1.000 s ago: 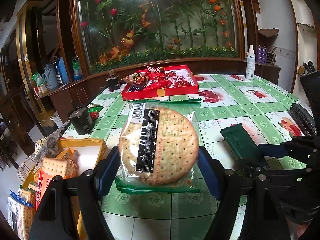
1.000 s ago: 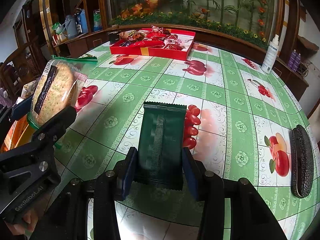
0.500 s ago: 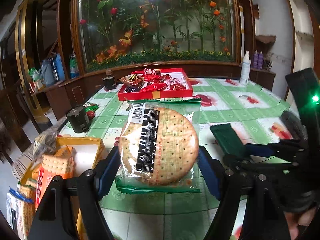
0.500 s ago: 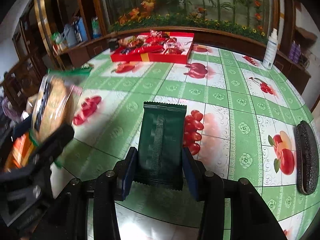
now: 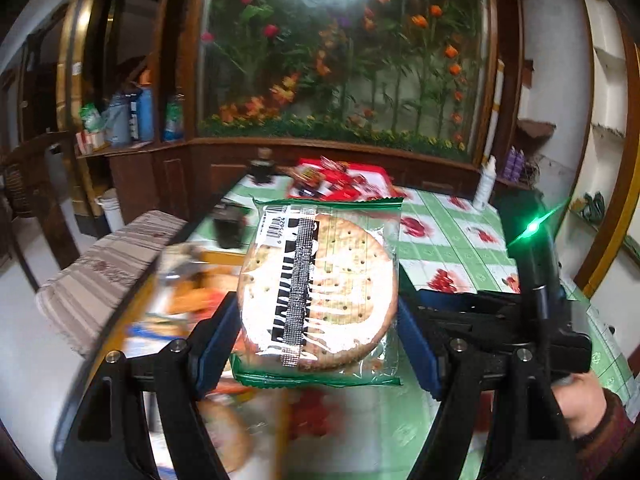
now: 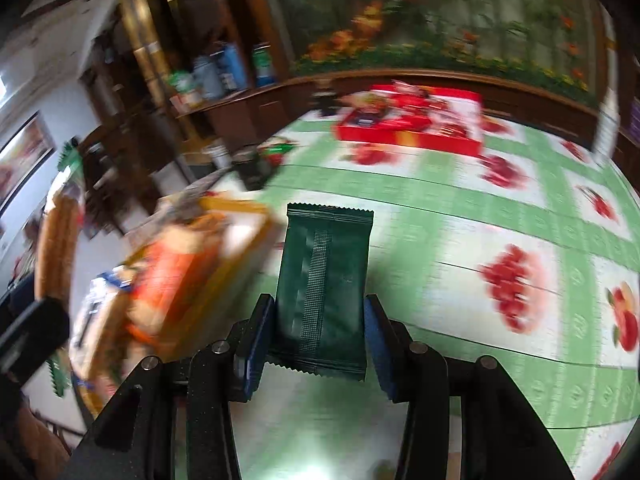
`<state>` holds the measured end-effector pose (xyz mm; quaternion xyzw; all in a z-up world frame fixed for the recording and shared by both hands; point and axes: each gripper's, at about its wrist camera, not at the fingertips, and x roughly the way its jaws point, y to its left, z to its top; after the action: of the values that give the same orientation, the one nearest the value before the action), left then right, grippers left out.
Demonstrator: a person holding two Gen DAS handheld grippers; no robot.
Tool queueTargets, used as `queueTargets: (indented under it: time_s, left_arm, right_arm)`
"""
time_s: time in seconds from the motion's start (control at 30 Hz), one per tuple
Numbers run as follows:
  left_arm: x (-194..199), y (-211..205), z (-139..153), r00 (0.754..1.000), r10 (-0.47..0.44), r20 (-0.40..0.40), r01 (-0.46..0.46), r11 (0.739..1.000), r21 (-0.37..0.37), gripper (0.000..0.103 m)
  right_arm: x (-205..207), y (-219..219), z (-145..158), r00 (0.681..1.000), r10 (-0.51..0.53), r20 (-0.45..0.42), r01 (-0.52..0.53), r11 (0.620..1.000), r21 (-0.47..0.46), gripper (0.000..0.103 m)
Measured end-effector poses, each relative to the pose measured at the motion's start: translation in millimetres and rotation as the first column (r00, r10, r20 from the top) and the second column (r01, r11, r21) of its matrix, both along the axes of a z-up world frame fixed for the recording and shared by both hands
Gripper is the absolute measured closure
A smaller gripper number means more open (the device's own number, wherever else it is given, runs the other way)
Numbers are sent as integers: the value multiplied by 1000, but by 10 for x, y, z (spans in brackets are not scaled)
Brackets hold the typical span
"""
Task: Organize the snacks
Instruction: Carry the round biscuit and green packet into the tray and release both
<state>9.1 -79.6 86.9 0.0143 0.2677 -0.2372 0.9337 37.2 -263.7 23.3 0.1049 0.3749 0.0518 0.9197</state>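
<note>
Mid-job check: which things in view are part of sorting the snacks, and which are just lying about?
Job:
- cracker pack, in the left gripper
- green packet, in the right gripper
- yellow box with snacks
- red tray of sweets

Lying about:
- white bottle
- black cup
- striped cushion
- shelf bottles

Glossy clear cracker wrapper (image 5: 320,288)
</note>
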Motion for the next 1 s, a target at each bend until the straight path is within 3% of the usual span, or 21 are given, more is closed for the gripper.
queueTargets:
  time_s: [0.13, 0.3, 0.63, 0.83, 1.0]
  left_arm:
    - [25, 482, -23, 996, 78, -40, -78, 997, 3, 27]
    - [197, 849, -248, 980, 167, -108, -167, 986, 9, 27]
    - [328, 885, -524, 972, 171, -158, -169, 985, 28, 27]
    - [313, 877, -554, 974, 171, -151, -167, 985, 37, 27]
    - [296, 892, -566, 972, 170, -162, -167, 985, 28, 27]
  right_arm:
    - [157, 412, 146, 994, 111, -13, -111, 994, 18, 54]
    - [493, 920, 296, 982, 181, -45, -182, 983, -33, 54]
    - [1234, 1402, 271, 963, 215, -162, -223, 974, -36, 54]
    - [1344, 1532, 105, 955, 178, -237, -210, 971, -117, 53]
    - [1338, 1454, 102, 959, 168, -229, -191, 978, -85, 50]
